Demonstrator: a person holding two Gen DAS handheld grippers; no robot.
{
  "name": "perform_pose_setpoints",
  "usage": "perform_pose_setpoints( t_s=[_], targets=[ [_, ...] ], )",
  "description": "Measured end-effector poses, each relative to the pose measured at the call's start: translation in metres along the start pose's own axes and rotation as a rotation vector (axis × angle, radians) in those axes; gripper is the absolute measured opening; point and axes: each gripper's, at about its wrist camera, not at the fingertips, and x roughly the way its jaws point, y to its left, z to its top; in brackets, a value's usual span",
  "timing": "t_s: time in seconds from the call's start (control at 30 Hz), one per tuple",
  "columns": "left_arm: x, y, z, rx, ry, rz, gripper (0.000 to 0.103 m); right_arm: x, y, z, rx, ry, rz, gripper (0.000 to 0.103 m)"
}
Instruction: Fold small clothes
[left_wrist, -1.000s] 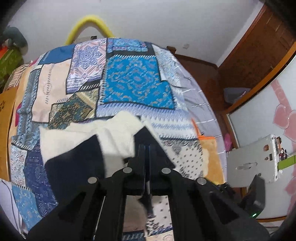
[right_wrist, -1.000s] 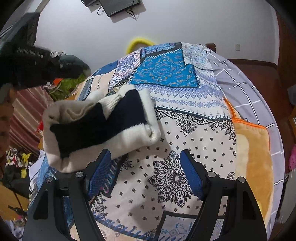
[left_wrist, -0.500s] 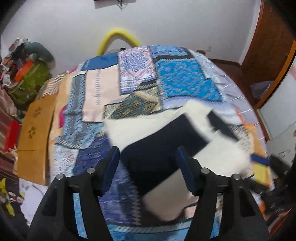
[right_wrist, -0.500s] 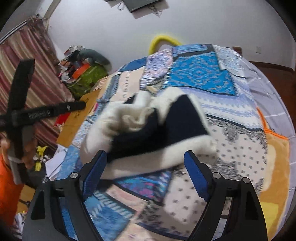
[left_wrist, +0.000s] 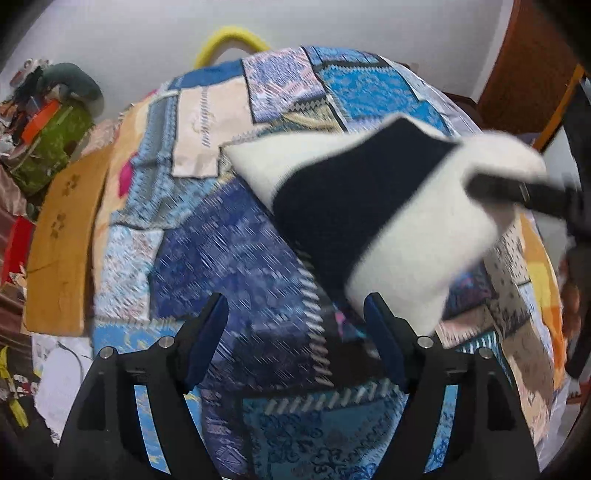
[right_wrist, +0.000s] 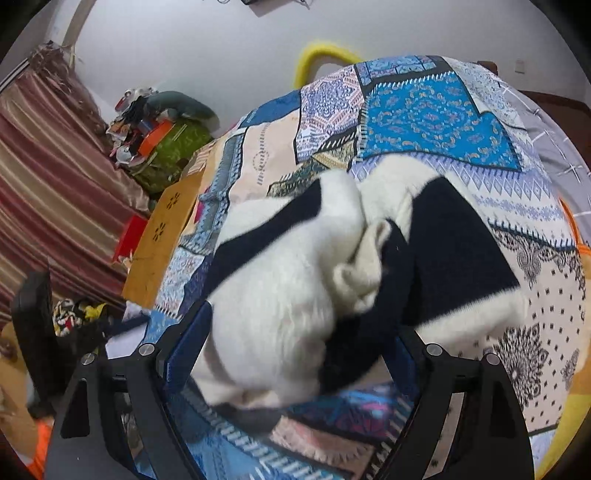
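Observation:
A folded fluffy white and navy garment (left_wrist: 373, 206) lies on the patchwork bedspread (left_wrist: 229, 243), up and right of my left gripper (left_wrist: 295, 332). The left gripper is open and empty, its blue pads apart above the bedspread. In the right wrist view the garment (right_wrist: 332, 266) is bunched, with its near part between the open fingers of my right gripper (right_wrist: 295, 343). The right gripper's fingers (left_wrist: 517, 190) show in the left wrist view as a dark bar against the garment's right end.
A wooden board (left_wrist: 62, 240) lies along the bed's left edge. A green bag with clutter (right_wrist: 170, 144) and a striped curtain (right_wrist: 48, 177) stand to the left. A yellow hoop (left_wrist: 229, 40) is behind the bed. An orange blanket (left_wrist: 543, 269) lies at the right.
My left gripper opened, let go of the garment and drew back to the left. My right gripper moved forward so the garment now sits between its open fingers.

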Motion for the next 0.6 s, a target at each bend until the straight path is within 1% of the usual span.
perform_pose_setpoints(
  t_s=[0.07, 0.13, 0.23, 0.27, 0.3, 0.4, 0.5, 0.6],
  targets=[
    [0.004, -0.005, -0.006, 0.002, 0.013, -0.036, 0.076, 0.003, 0.003, 0.004, -0.017, -0.002, -0.003, 0.077],
    [0.009, -0.013, -0.011, 0.008, 0.029, -0.060, 0.076, 0.004, 0.008, 0.006, -0.052, -0.006, -0.024, 0.054],
    [0.013, -0.023, -0.013, 0.009, 0.034, -0.068, 0.076, 0.002, 0.015, 0.009, -0.105, -0.019, -0.040, 0.037],
    [0.014, -0.026, -0.013, 0.007, 0.033, -0.067, 0.076, 0.001, 0.017, 0.010, -0.121, -0.023, -0.044, 0.035],
    [0.015, -0.029, -0.013, 0.004, 0.033, -0.064, 0.076, -0.001, 0.020, 0.011, -0.140, -0.029, -0.046, 0.030],
    [0.014, -0.033, -0.011, -0.018, 0.027, -0.070, 0.076, -0.006, 0.030, 0.016, -0.201, -0.051, -0.055, 0.025],
    [0.008, -0.038, -0.010, -0.019, 0.019, -0.085, 0.076, -0.013, 0.039, 0.025, -0.251, -0.083, -0.066, 0.023],
    [0.004, -0.042, -0.007, -0.006, 0.005, -0.085, 0.077, -0.020, 0.043, 0.038, -0.279, -0.109, -0.061, 0.022]
  ],
)
